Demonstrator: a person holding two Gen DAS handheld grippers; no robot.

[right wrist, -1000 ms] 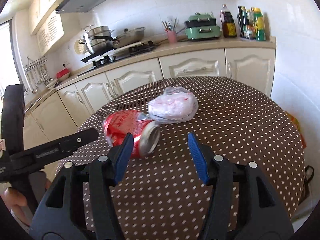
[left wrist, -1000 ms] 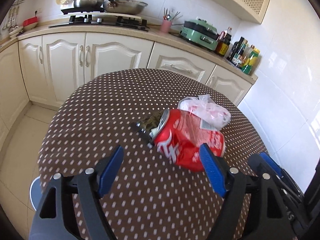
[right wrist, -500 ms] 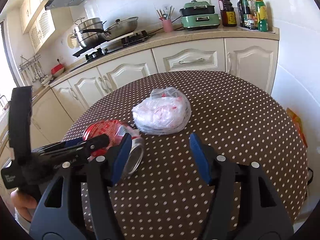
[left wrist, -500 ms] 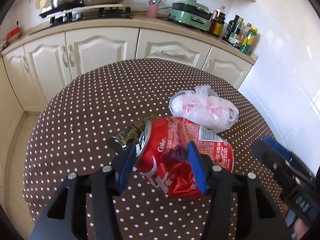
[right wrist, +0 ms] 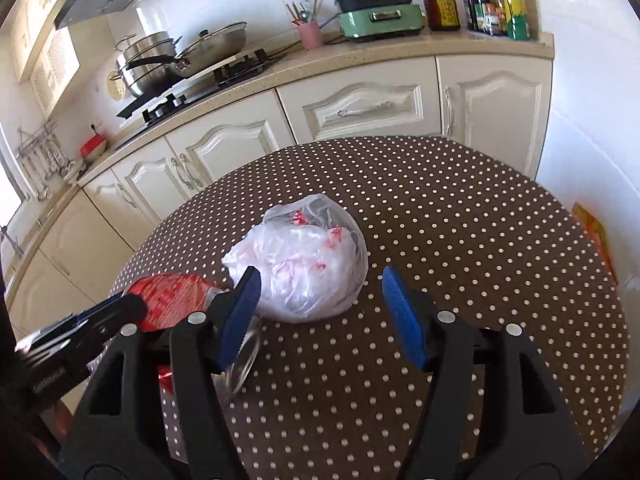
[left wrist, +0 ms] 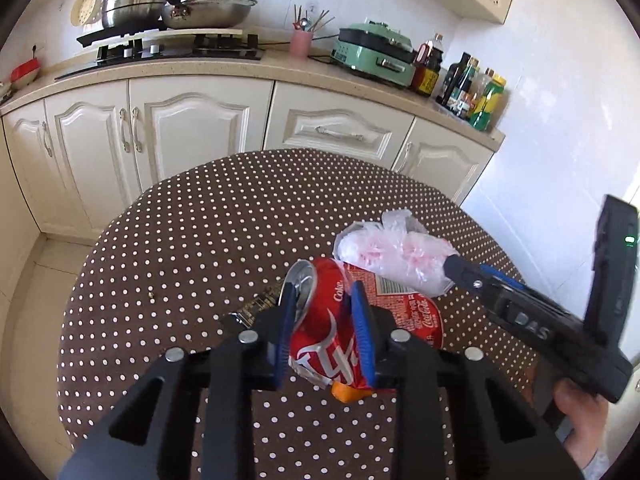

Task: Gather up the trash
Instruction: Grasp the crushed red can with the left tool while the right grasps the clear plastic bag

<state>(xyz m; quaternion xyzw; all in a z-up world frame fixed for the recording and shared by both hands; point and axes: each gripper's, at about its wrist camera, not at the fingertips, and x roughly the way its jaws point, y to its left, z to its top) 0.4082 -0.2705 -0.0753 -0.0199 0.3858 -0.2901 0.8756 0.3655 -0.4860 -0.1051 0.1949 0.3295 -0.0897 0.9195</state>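
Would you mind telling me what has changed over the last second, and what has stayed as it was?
The left gripper moved forward and shut on the crushed red can, which it had only approached before. The right gripper advanced toward the plastic bag, now straddling it with its jaws apart. The bag remains on the dotted table, and the right gripper is open as before.

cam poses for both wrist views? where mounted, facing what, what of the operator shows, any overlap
Left wrist: on the left gripper, looking along its blue fingers clamped on the crushed Coke can; right gripper and right hand show.
Right wrist: on the open right gripper, facing the plastic bag; left gripper enters at left.
Shared: can, bag, polka-dot table, green cooker.
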